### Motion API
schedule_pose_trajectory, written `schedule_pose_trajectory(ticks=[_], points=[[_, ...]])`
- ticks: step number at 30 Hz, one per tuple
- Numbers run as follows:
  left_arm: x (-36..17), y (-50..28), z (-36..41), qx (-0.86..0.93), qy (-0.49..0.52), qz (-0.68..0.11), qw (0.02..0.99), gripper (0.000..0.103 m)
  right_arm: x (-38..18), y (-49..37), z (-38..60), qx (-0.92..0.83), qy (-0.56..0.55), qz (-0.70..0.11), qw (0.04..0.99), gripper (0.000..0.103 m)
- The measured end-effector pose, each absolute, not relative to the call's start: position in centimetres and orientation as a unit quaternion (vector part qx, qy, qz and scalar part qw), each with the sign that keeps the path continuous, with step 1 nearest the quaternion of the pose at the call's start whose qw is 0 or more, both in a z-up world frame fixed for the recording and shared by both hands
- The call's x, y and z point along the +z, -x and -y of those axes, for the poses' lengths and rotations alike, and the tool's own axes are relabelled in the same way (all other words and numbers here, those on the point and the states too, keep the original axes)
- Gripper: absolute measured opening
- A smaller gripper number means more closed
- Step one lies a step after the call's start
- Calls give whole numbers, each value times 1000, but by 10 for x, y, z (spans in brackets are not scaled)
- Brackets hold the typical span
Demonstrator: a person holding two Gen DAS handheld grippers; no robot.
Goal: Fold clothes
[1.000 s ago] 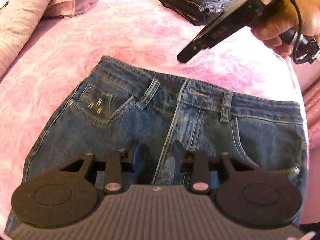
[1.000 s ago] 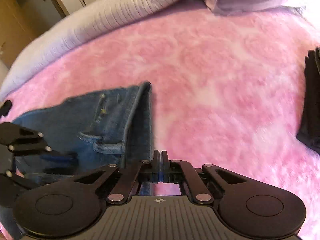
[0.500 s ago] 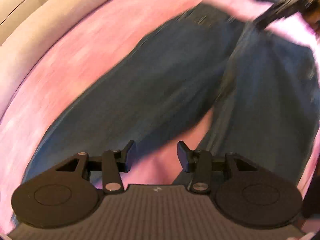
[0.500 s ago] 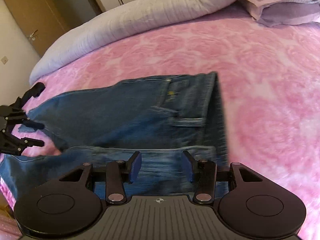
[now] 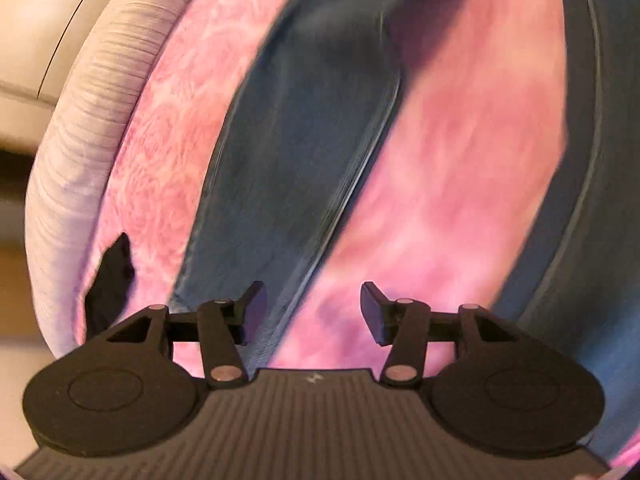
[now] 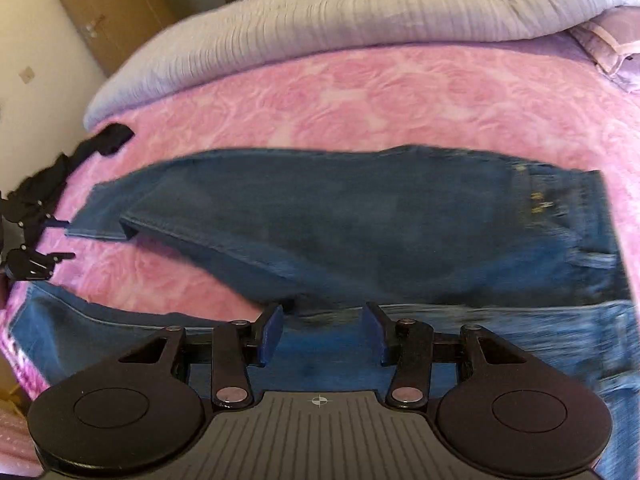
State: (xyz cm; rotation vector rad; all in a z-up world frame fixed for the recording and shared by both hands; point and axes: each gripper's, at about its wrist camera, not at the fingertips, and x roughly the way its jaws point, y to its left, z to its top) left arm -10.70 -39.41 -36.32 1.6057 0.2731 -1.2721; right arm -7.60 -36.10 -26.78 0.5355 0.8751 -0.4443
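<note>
With the jeans (image 6: pixel 360 224) spread across the pink bedspread (image 6: pixel 380 104), my left gripper (image 5: pixel 312 308) is opening above the far leg and my right gripper (image 6: pixel 322 334) gapes empty near the crotch, so next I should pinch that leg and fold it over.

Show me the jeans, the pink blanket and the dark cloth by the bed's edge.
jeans (image 6: pixel 360 224), right wrist view, upper leg.
pink blanket (image 6: pixel 360 96), right wrist view, bare middle.
dark cloth (image 6: pixel 108 140), right wrist view, its end.
</note>
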Motion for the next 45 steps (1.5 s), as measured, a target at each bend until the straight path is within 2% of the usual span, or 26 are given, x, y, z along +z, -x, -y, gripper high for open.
schedule_pose_trajectory(ticks=[4,5,6,7,9,11,13,18,19,20,21,26,29,33,41,45], points=[[-382,55,378,-557,-677,-69,476,46,-277,21,317,-236,-245,-443,829,48],[-385,44,371,-570,-677,-51,463,41,-279,10,309,-240,-240,-450,826,48],[-388,38,366,-578,-682,-30,447,15,-281,-2,300,-245,-235,-457,822,48],[-392,33,362,-575,-694,-6,433,9,-283,-15,292,-249,-233,-464,818,48],[-390,12,359,-568,-693,11,444,8,-286,-37,278,-252,-230,-476,811,48],[-381,-13,361,-556,-679,-15,480,7,-287,-56,269,-250,-222,-486,807,48],[-381,-27,354,-556,-683,-24,474,6,-287,-74,261,-243,-212,-494,807,48],[-377,-44,340,-554,-677,-66,480,13,-298,-102,244,-230,-221,-520,792,48],[-371,-46,339,-552,-665,-89,495,16,-302,-102,241,-231,-230,-524,787,48],[-365,-49,338,-550,-653,-111,509,27,-305,-102,238,-232,-239,-527,782,48],[-358,-51,336,-548,-640,-133,522,34,-309,-101,235,-233,-248,-531,776,48],[-315,-36,311,-584,-542,-233,557,33,-325,-75,226,-274,-299,-529,746,48],[-303,-9,298,-611,-515,-257,544,35,-323,-48,223,-310,-322,-503,740,48],[-299,38,274,-638,-508,-256,519,44,-303,-1,219,-371,-349,-458,729,48],[-313,140,244,-679,-552,-192,444,45,-287,138,227,-493,-386,-420,657,48],[-320,183,252,-686,-564,-177,425,45,-291,204,244,-536,-438,-355,629,48]])
